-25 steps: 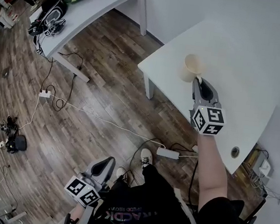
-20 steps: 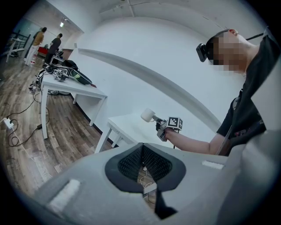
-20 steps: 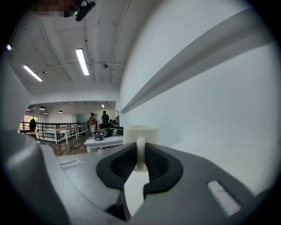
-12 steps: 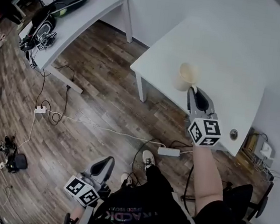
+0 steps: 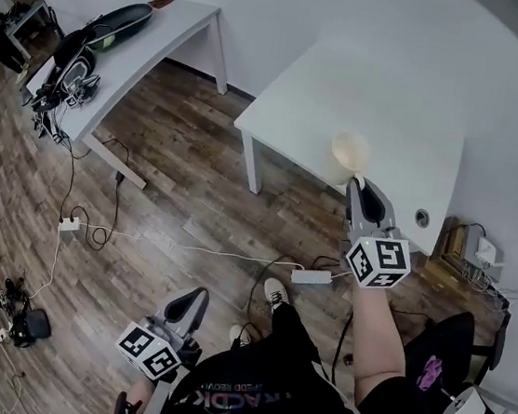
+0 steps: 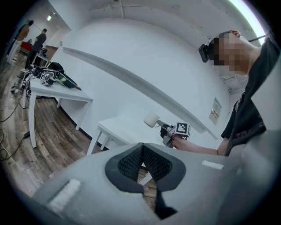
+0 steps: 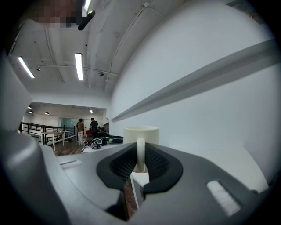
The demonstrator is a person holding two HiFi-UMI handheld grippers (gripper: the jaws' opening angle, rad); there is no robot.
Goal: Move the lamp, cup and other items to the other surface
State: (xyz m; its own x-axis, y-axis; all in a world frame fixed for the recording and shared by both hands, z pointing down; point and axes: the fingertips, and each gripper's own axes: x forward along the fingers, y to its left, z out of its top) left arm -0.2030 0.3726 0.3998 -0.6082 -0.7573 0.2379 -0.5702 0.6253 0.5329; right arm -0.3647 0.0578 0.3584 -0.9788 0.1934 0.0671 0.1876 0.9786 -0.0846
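two claws here: my right claw (image 7: 140, 166) pinches the handle of the cream cup (image 5: 350, 153), holding it upright in the air over the white desk (image 5: 301, 94). my left claw (image 6: 141, 154) is pressed together, empty, low beside my leg.

Left gripper (image 6: 142, 153), jaws closed together with nothing between; beyond it, the right gripper (image 6: 160, 125) holds a pale cup (image 6: 151, 119) above a white counter (image 6: 117, 130).
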